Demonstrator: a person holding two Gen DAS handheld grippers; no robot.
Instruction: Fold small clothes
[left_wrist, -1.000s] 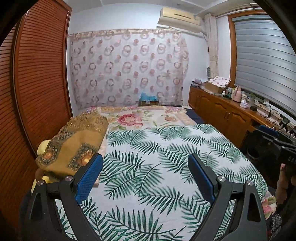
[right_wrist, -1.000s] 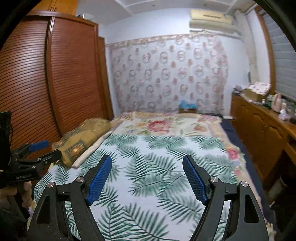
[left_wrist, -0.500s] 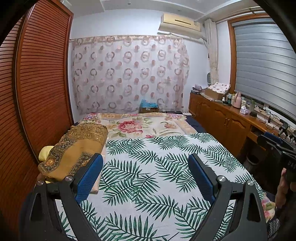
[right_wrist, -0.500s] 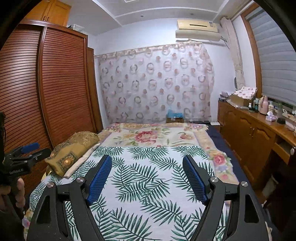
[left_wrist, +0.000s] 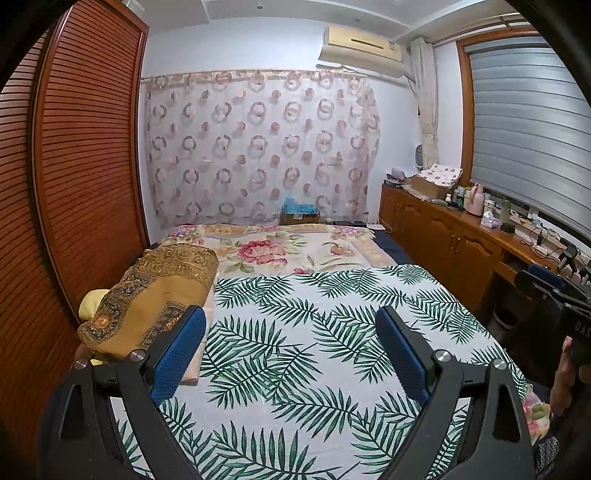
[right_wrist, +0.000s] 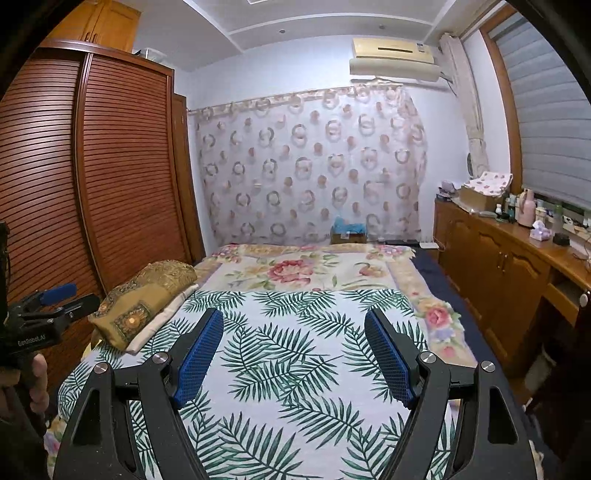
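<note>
A bed covered by a white sheet with green palm leaves fills the middle of both views. No small garment shows on it. My left gripper hangs open above the near part of the sheet, nothing between its blue pads. My right gripper is likewise open over the sheet, its blue pads bare. Each gripper also appears at the edge of the other's view: the right gripper in a hand, the left gripper in a hand.
A gold patterned pillow lies on the bed's left side by the slatted wardrobe doors. A floral blanket covers the far end. A wooden cabinet with bottles runs along the right wall; a box stands by the curtain.
Both views have tilted upward, showing more ceiling and wall and less of the bed up close. Both grippers stay open and hold nothing.
</note>
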